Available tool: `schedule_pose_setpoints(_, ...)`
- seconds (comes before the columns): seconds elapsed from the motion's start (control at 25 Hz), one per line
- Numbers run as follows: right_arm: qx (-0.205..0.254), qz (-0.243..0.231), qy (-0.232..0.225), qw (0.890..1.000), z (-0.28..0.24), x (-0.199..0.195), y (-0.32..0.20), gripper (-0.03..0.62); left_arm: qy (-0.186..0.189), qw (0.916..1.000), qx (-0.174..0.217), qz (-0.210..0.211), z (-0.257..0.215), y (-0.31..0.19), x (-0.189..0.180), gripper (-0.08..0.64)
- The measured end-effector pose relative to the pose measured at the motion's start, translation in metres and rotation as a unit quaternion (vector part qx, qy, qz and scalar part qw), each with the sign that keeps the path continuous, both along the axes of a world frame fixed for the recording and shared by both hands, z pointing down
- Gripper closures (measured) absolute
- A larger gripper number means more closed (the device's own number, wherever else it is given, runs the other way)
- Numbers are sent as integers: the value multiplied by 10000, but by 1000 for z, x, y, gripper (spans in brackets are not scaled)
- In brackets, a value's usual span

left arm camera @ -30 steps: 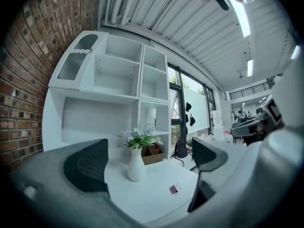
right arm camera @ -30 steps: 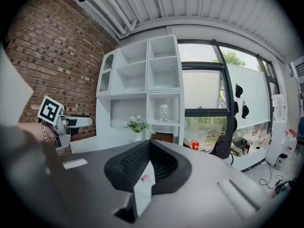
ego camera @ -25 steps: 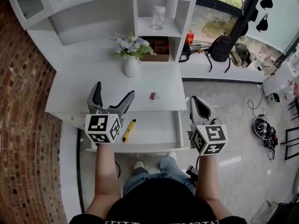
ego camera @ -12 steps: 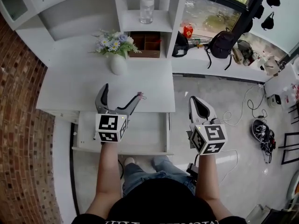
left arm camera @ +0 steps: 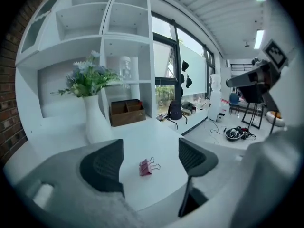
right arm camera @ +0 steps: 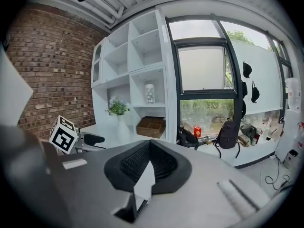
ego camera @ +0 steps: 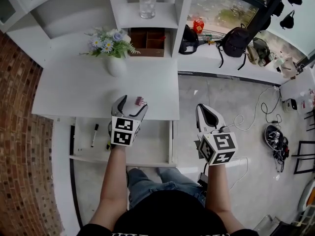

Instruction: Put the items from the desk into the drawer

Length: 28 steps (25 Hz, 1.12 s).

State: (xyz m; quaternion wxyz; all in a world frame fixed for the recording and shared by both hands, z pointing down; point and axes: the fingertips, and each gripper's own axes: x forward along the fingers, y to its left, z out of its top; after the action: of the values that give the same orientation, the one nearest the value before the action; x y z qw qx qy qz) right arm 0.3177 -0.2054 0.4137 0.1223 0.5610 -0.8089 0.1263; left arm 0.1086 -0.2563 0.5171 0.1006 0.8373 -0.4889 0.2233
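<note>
1. Left gripper [ego camera: 132,104]: jaws wide apart, nothing held. It sits low over the near edge of the desk [ego camera: 74,92], above the open drawer [ego camera: 156,142].
2. Clip [left arm camera: 146,166]: pink binder clip, lying on the desk near the front edge. In the left gripper view it sits in the gap between the two jaws, touching neither. In the head view it shows just past the jaw tips.
3. Right gripper [ego camera: 204,113]: jaws pressed together, nothing between them. It is held out over the floor, to the right of the desk and drawer and well apart from the clip.
4. Drawer: pulled out below the desk front. A marker [ego camera: 93,135] with a dark cap lies near its left side. A small yellowish bit shows beside the left gripper's cube; cannot tell what it is.
5. Back of desk: white vase [ego camera: 115,65] with flowers, upright, well behind the clip. A wooden box [ego camera: 149,41] sits in the cubby to its right, and a clear jar [ego camera: 147,3] stands on the shelf above.
6. A dark backpack [ego camera: 235,41] rests on the window ledge right of the shelves.
</note>
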Motion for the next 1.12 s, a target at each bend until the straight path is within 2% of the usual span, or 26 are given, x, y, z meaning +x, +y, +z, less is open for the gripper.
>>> schedule_pose_setpoints(0.2,-144,-27,6,9999,12,8,-10,583,-291,9987,-402,94,35,-9,13,298)
schedule_pose_setpoints(0.44,-282,-31,-8,9996,21,11,-19,583,-675,9937,-881,173,76,-20,20,391)
schedule_pose_setpoints(0.68,-375,-47,104,9992,29,11,-19,583,-1131,9899,-826,197,92,-30,21,455)
schedule_pose_setpoints(0.8,-428,-10,131,9990,32,13,-14,583,-1285,9889,-743,83,93,-34,16,532)
schedule_pose_setpoints(0.88,-435,32,136,9990,33,15,-11,583,-1196,9908,-625,45,85,-36,15,560)
schedule_pose_setpoints(1.12,-313,93,91,9994,23,7,-3,583,-856,9955,-413,10,59,-34,7,560)
